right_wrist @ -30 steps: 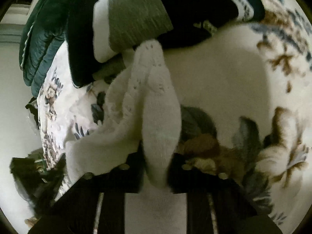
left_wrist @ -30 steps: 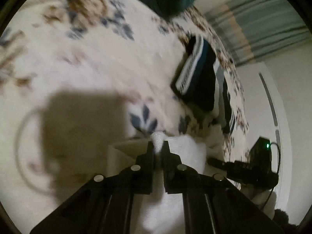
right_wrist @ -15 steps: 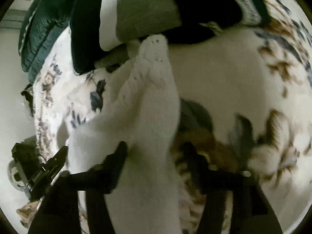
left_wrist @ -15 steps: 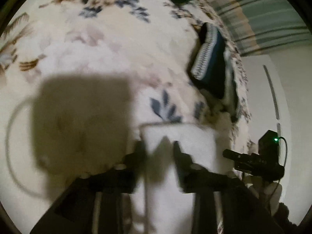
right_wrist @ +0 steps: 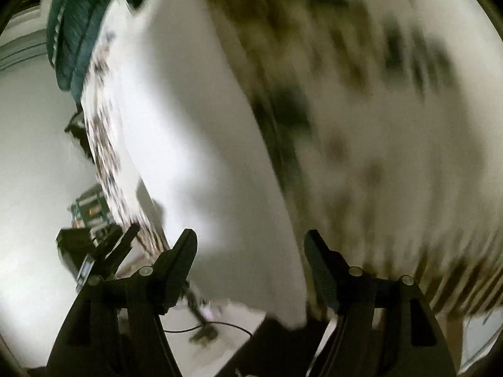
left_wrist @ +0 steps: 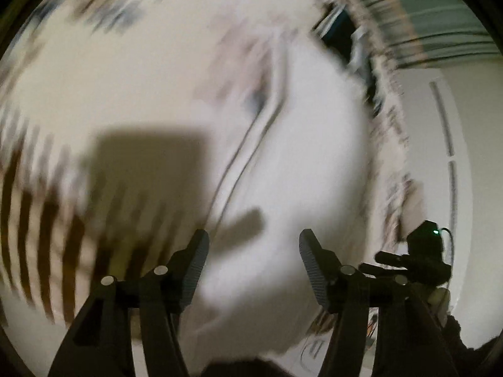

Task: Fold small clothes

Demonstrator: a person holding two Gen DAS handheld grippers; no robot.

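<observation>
White cloth: a pale, soft-looking garment (left_wrist: 301,144) lies spread on the bed, blurred in both views; its kind cannot be told.
Bed cover: cream fabric with brown and blue flower print (right_wrist: 393,119), smeared by motion blur.
Bed edge: in the left wrist view it curves down the right side (left_wrist: 389,144), with a plain pale wall past it; in the right wrist view it runs down the left side.
Open room: bare cover stretches to the left of the garment in the left wrist view.
Left tool (left_wrist: 253,259): spread wide, nothing between its fingers; it sits above the garment's near end, contact unclear.
Right tool (right_wrist: 250,256): spread wide as well, empty, with the garment's near end showing in the gap.
Fingers: black, with ribbed pads (left_wrist: 314,267).
Shadow: a blocky dark patch (left_wrist: 147,169) falls on the cover beside the garment.
Dark pile: dark green quilted fabric (right_wrist: 75,28) lies at the bed's far end.
Black device: a unit with a green light (left_wrist: 426,251) stands beyond the bed edge.
</observation>
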